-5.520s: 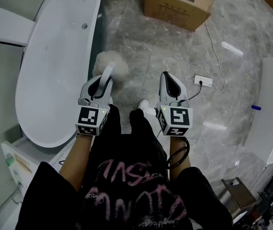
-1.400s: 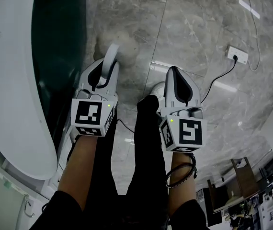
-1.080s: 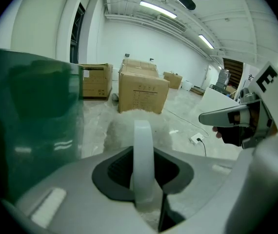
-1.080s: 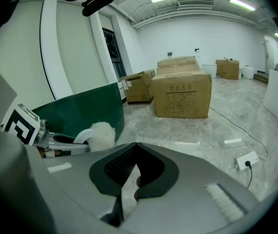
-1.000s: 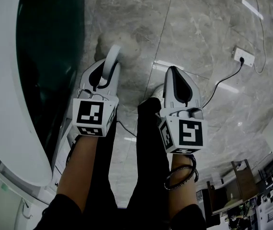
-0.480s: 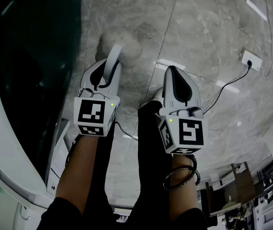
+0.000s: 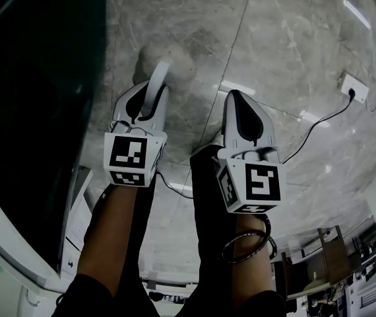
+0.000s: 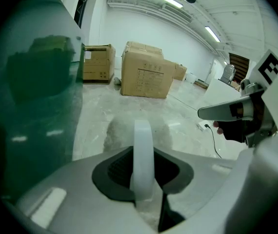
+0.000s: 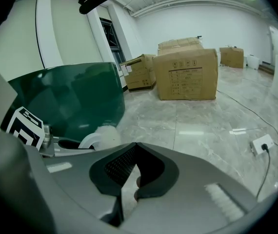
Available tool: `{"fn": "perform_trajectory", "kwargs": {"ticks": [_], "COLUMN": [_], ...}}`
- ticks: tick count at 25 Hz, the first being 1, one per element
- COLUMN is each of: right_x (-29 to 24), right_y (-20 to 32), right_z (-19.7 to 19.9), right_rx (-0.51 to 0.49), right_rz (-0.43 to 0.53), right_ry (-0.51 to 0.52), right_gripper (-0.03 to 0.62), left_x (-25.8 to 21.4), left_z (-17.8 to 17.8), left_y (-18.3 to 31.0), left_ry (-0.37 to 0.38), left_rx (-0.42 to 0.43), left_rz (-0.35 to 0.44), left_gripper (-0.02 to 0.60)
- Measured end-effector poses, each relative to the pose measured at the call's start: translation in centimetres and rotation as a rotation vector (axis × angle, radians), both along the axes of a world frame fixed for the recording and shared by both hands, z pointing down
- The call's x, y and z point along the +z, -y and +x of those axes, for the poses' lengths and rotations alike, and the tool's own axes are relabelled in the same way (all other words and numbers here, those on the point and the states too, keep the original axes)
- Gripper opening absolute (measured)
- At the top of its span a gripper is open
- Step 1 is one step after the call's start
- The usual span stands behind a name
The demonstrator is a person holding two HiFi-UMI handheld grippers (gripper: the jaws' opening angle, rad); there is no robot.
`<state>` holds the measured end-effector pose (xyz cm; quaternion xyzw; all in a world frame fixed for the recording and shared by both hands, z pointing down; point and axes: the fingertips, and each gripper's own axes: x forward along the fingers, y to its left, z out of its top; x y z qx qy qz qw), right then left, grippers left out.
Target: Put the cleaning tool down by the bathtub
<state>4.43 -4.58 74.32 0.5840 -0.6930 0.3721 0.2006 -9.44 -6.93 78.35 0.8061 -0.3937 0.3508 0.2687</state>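
Note:
The cleaning tool has a white curved handle (image 7: 155, 84) (image 8: 143, 155) and a fluffy pale head (image 7: 163, 61) (image 8: 124, 130) that rests low on the marble floor. My left gripper (image 7: 147, 94) (image 8: 144, 179) is shut on that handle. The dark green side of the bathtub (image 7: 36, 111) (image 8: 27, 106) rises just left of it. In the right gripper view the fluffy head (image 9: 109, 133) shows to the left by the green tub wall (image 9: 75, 101). My right gripper (image 7: 241, 107) (image 9: 131, 179) hangs beside the left one, shut, with nothing in it.
A white socket strip (image 7: 353, 88) (image 9: 262, 144) with a black cord lies on the floor to the right. Cardboard boxes (image 8: 146, 77) (image 9: 190, 74) stand farther off. The person's dark-clad legs (image 7: 208, 197) are below the grippers. A white tub rim (image 7: 3, 243) curves at the lower left.
The view has dropped lower and closer to the tub's green side. The left gripper keeps hold of the handle, and the fluffy head stays near the floor. The right gripper stays shut.

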Motion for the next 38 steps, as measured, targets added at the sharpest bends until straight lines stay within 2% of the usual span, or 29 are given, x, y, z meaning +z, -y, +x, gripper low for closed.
{"fn": "perform_trajectory", "kwargs": {"ticks": [23,38], "right_x": [10.5,14.7], "right_y": [-1.3,-2.5], "right_z": [-1.2,-2.4], "right_rx": [-0.022,-0.023], "right_rz": [-0.055,-0.084], "right_ry": [0.017,0.027], "right_gripper": [0.023,0.023], "left_x": [12.5,17.9], "left_z": [-1.3,-2.6], "left_y": [-1.2,-3.1], "left_ry": [0.022,0.064], "left_rx": [-0.067,-0.057], "left_rz": [-0.087,-0.124], "left_gripper": [0.087,0.087]}}
